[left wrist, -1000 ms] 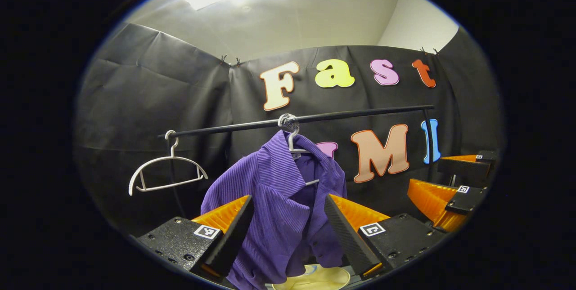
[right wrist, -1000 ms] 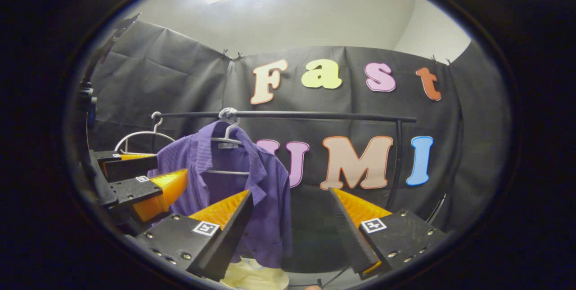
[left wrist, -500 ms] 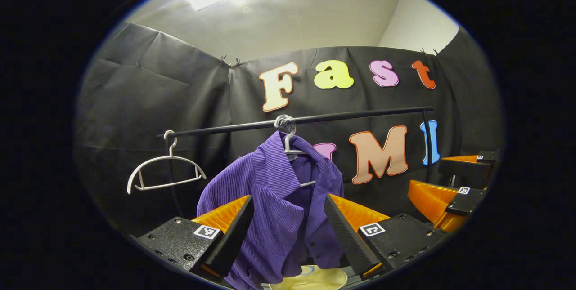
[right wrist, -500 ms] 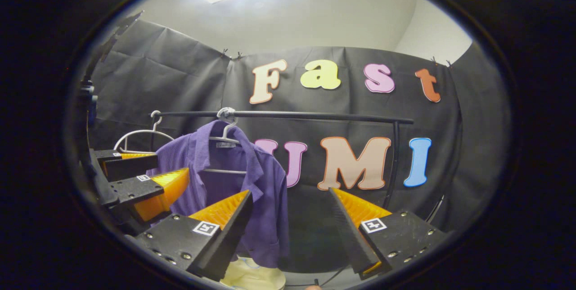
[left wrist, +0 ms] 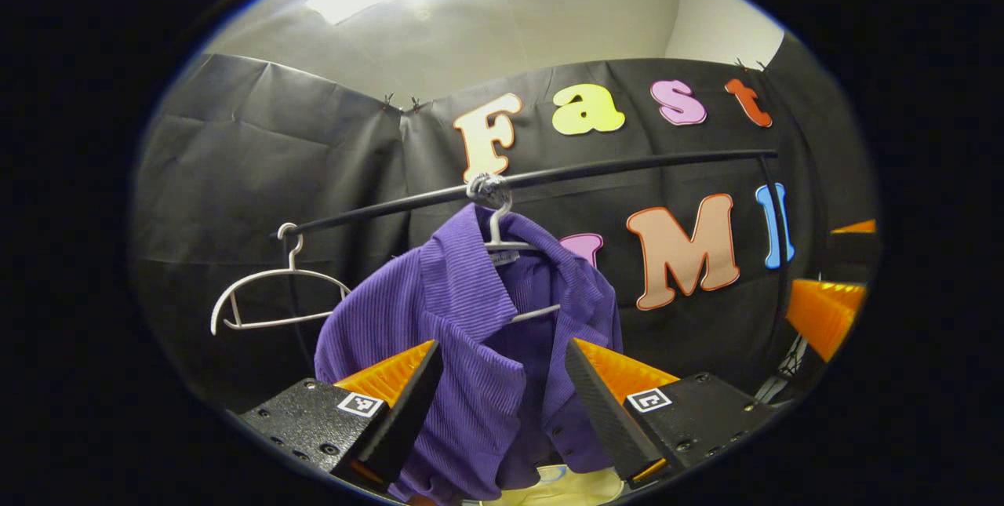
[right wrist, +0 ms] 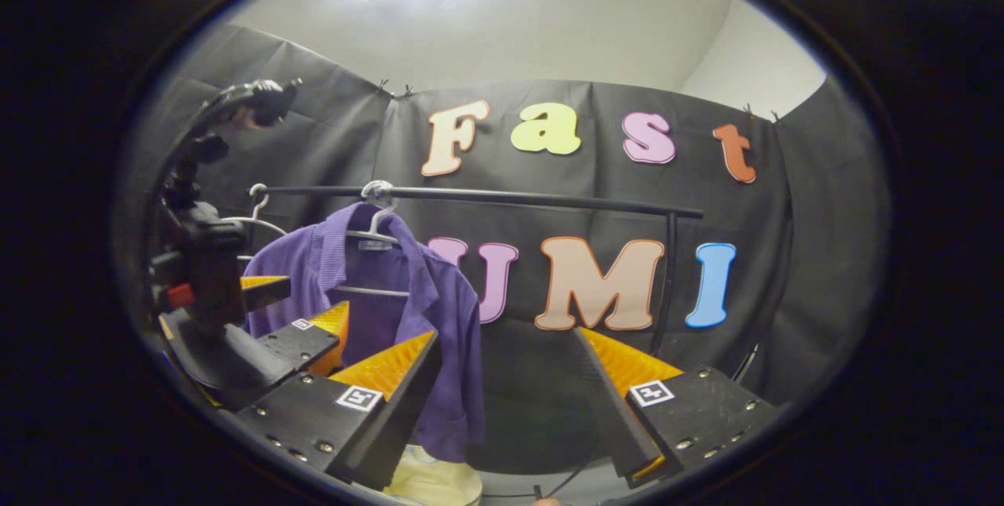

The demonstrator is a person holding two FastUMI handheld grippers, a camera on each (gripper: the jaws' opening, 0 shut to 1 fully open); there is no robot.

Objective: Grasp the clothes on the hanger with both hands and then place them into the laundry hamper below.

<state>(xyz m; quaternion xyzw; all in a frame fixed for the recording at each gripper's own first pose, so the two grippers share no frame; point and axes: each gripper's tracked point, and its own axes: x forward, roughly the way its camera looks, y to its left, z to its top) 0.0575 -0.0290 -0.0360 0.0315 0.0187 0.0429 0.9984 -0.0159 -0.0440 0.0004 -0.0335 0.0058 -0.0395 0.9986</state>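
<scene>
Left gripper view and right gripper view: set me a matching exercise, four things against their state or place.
Things:
1. purple shirt
2. bare white hanger
3. laundry hamper
4. left gripper

States:
a. empty, on the rail's left end
b. open, fingers either side of the cloth
c. below the shirt
d. hanging on a hanger

Pairs: 1-d, 2-a, 3-c, 4-b

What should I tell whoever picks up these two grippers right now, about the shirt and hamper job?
Left gripper: open, empty, fingers either side of the purple shirt in its own view, not clamped.
Right gripper: open, empty, aimed to the shirt's right.
Shirt: on its white hanger on the black rail; an empty hanger hangs further left on the rail.
Hamper: pale rim visible below the shirt.
Done: nothing grasped.
Left: close both grippers on the shirt, pull it off, lower it into the hamper.
</scene>
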